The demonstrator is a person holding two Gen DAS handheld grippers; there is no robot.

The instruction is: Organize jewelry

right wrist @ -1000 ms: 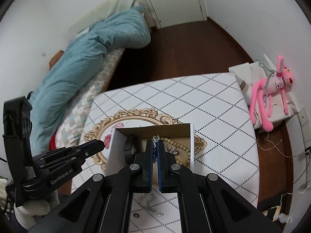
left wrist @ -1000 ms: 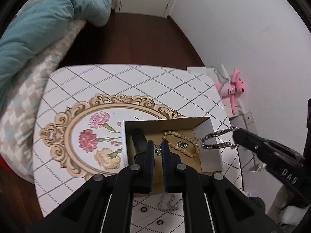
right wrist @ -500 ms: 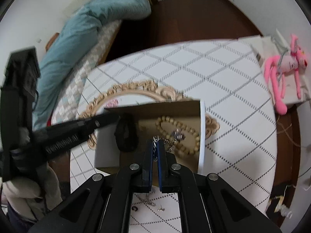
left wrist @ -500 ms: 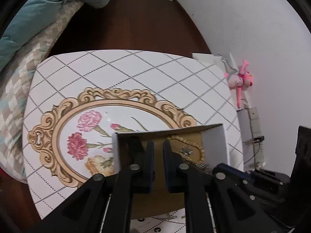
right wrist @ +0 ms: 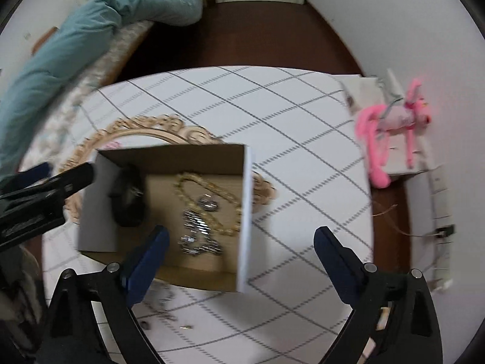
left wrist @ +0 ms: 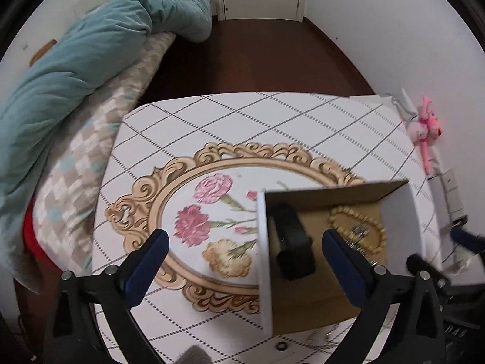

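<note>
Right wrist view: a silver chain [right wrist: 198,236] lies on the cardboard floor of the open box [right wrist: 245,212], beside a beaded bracelet [right wrist: 212,203] and a black band [right wrist: 127,197]. Box sits on the patterned bench [right wrist: 288,139]. Right tool [right wrist: 239,242] and left tool [left wrist: 244,247] are both spread wide, holding nothing.

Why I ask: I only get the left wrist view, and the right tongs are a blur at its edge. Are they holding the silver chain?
Observer: No. The right wrist view shows the right tongs wide open, with nothing between them.
Operator: Then where is the chain?
Observer: The silver chain lies on the floor of the box, by the bead bracelet.
</note>
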